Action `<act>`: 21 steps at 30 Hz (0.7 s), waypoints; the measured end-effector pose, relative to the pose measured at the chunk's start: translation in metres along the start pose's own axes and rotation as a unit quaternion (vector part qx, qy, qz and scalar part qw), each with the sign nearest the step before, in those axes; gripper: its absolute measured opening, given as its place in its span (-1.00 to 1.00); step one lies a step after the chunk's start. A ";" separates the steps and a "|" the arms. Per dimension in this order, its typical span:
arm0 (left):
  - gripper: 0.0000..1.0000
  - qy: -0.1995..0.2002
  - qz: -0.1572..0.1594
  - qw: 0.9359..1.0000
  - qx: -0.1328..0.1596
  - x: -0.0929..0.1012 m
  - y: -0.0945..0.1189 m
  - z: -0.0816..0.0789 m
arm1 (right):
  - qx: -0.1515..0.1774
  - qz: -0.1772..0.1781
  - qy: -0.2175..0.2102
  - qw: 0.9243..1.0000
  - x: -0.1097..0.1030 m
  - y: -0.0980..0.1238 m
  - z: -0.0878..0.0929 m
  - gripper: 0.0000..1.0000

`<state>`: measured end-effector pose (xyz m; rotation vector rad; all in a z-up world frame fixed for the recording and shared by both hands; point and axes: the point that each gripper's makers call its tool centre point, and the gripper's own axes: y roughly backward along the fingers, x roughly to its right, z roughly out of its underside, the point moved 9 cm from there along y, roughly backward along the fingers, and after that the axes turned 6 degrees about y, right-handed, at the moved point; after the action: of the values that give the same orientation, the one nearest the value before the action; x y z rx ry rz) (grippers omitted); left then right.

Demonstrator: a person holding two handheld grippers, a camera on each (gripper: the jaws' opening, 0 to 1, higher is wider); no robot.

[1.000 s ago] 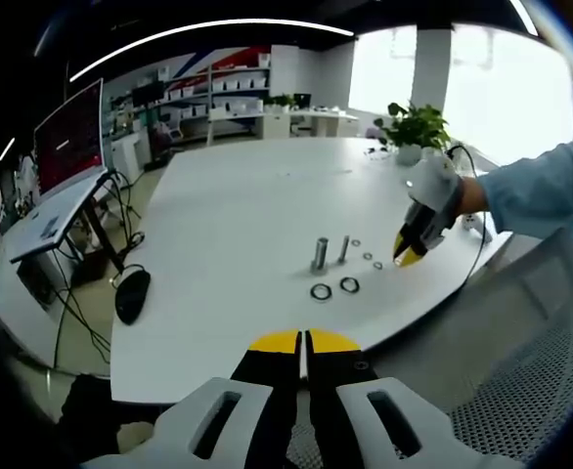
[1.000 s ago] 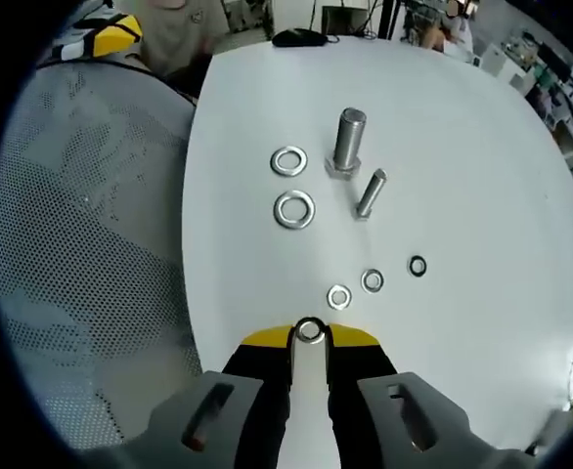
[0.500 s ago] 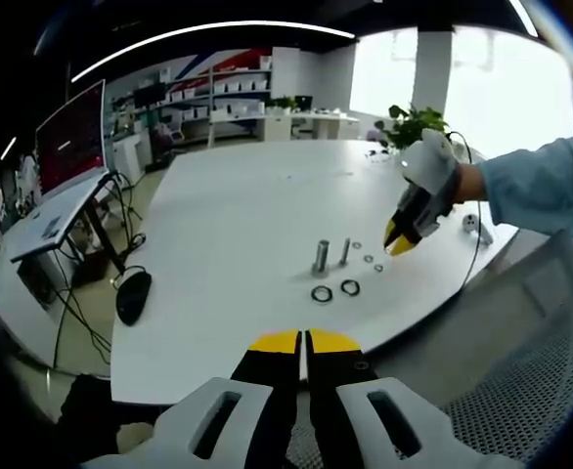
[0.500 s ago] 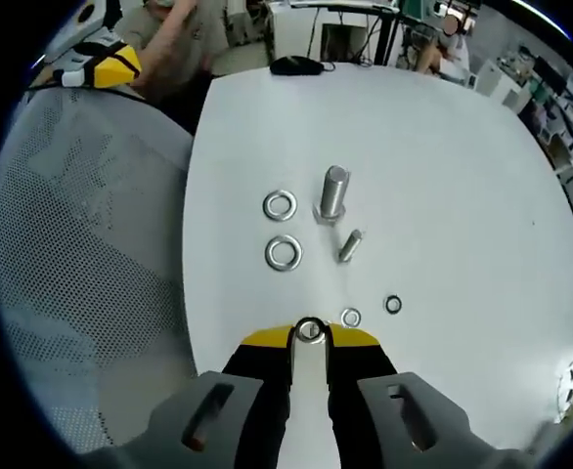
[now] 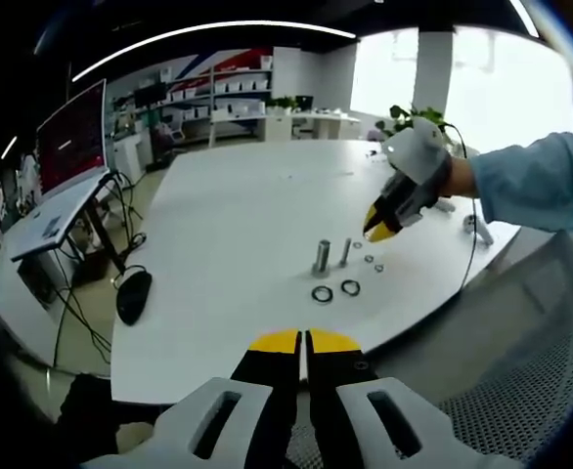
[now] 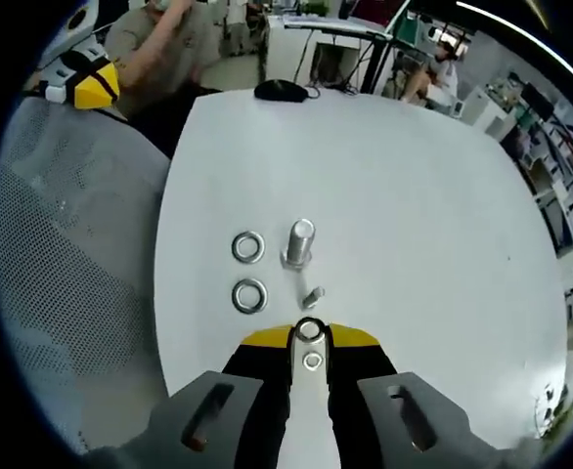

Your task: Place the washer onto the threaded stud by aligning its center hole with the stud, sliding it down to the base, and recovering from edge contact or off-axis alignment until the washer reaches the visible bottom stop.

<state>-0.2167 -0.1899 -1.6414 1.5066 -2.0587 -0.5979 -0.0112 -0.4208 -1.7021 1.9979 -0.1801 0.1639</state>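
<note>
the left claw (image 5: 304, 341) sits shut at the bench (image 5: 238, 205) edge; the right claw (image 5: 377, 226) hovers above the studs (image 5: 321, 256).

**Bright open workshop around a white table**

A large white table (image 5: 238, 205) fills the middle. At far left a red screen (image 5: 69, 134) stands on a grey desk; shelving (image 5: 223, 93) lines the far wall. Bright windows (image 5: 502, 83) glow at right, behind a potted plant (image 5: 416, 115).

The right gripper (image 5: 374, 232) hangs tilted, tips downward, jaws pinched on a small washer (image 6: 310, 330) at their yellow tips; a sleeved arm (image 5: 531, 186) carries it. The left gripper (image 5: 304, 342) has its jaws pressed together, nothing between them.
</note>
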 end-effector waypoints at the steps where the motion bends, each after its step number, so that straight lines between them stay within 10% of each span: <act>1: -1.00 0.000 0.000 1.000 0.000 0.000 0.000 0.000 | 0.000 0.001 0.001 1.000 0.000 -0.001 -0.001 -0.72; 21: -1.00 0.000 0.000 1.000 -0.008 0.000 0.000 0.001 | -0.006 -0.009 0.014 1.000 0.012 -0.017 -0.015 -0.72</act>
<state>-0.2170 -0.1899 -1.6425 1.4986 -2.0487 -0.6118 0.0030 -0.4007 -1.7083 1.9843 -0.1461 0.1790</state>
